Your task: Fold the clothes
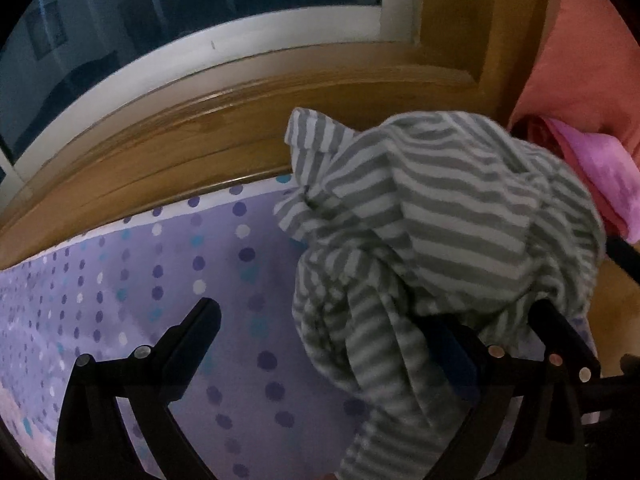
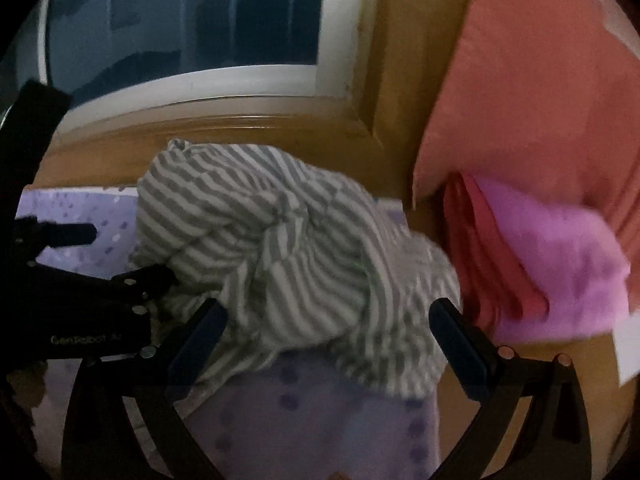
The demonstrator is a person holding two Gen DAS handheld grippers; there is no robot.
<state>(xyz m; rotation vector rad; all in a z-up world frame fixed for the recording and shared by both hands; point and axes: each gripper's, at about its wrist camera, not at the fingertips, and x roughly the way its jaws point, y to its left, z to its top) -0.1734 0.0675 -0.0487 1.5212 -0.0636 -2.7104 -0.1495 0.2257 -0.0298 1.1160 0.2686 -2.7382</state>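
Striped shirt point(image 2: 288, 256) lay bunched w/ no clear long axis, just beyond right gripper point(image 2: 328, 316), spread wide and empty; left gripper point(image 1: 320, 320) wide too, shirt draped over one finger.

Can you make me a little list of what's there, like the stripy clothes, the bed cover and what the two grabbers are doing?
stripy garment: grey and white striped garment, bunched up, not folded
surface: purple dotted sheet under it
left gripper: left gripper open, cloth draped over one finger
right gripper: right gripper open, fingers either side of the pile's near edge
beside it: pink cloth and an orange pillow
behind: wooden frame and a window
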